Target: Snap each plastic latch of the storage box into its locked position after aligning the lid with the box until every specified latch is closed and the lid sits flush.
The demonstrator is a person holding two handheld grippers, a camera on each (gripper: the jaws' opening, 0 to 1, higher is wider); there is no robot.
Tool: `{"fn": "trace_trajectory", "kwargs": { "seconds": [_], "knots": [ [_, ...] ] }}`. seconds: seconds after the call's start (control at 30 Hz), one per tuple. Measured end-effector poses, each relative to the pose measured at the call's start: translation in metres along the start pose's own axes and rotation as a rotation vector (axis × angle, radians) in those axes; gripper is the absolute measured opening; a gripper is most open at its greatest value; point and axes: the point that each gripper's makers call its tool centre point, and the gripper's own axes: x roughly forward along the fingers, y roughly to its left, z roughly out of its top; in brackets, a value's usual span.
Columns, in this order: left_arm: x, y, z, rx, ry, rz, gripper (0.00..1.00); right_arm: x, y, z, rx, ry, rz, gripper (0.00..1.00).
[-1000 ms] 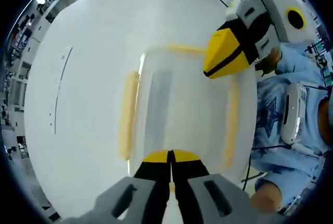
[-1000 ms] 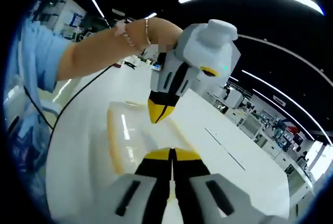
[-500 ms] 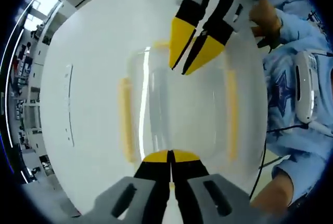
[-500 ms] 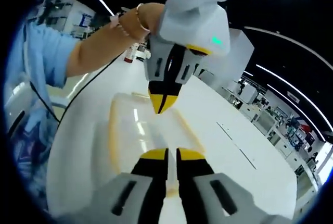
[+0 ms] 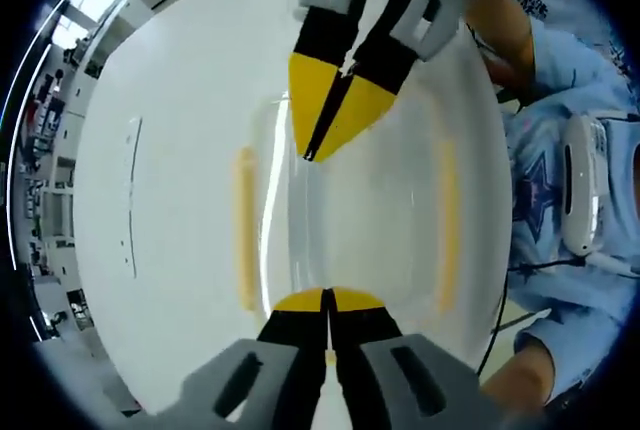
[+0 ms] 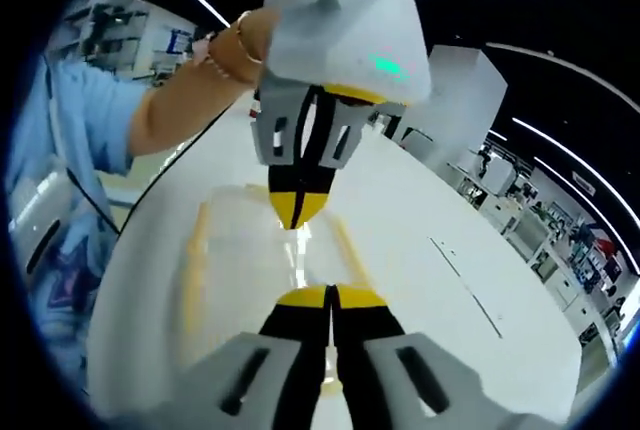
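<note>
Both grippers, left gripper (image 5: 328, 302) and right gripper (image 6: 330, 299), closed over unlabelled storage box (image 5: 345, 220)

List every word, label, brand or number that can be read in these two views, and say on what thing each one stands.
Nothing can be read.
Shirt: dark print at the top of the left gripper view, too blurred to read.
Storage box: no label or print shows.
Table: thin marks, no letters.

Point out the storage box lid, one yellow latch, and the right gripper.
storage box lid (image 5: 365, 225): left gripper view, clear top panel.
yellow latch (image 5: 244, 230): left gripper view, middle of the long side strip.
right gripper (image 5: 325, 135): left gripper view, between its yellow fingertips.
</note>
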Motion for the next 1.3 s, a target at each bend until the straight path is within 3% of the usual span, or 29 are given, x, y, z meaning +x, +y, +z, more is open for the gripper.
{"fn": "trace_trajectory", "kwargs": {
  "seconds": [0.17, 0.5, 0.67, 0.73, 0.8, 0.97, 1.13, 1.3],
  "knots": [
    [0.001, -0.001, 0.001, -0.017, -0.025, -0.001, 0.0, 0.011, -0.009, -0.001, 0.004, 0.027, 0.05, 0.0],
    [0.001, -0.003, 0.004, -0.026, -0.029, 0.019, 0.0, 0.051, -0.039, -0.011, -0.046, 0.165, 0.097, 0.0],
    [0.001, -0.004, 0.006, -0.049, -0.055, 0.009, 0.0, 0.064, -0.032, -0.01, -0.035, 0.196, 0.226, 0.0],
    [0.001, -0.005, 0.006, -0.046, -0.058, 0.012, 0.0, 0.064, -0.034, -0.014, -0.041, 0.231, 0.247, 0.0],
    [0.001, -0.005, 0.007, -0.04, -0.05, 0.02, 0.0, 0.064, -0.03, -0.014, -0.002, 0.238, 0.299, 0.0],
    [0.001, -0.004, 0.007, -0.04, -0.023, 0.025, 0.0, 0.069, -0.031, -0.015, -0.005, 0.246, 0.353, 0.0],
    [0.001, -0.003, 0.006, -0.036, 0.002, 0.032, 0.0, 0.072, -0.028, -0.013, 0.035, 0.229, 0.451, 0.0],
    [0.001, -0.002, 0.005, -0.055, -0.008, 0.031, 0.0, 0.075, -0.027, -0.013, 0.037, 0.245, 0.526, 0.0]
  ]
}}
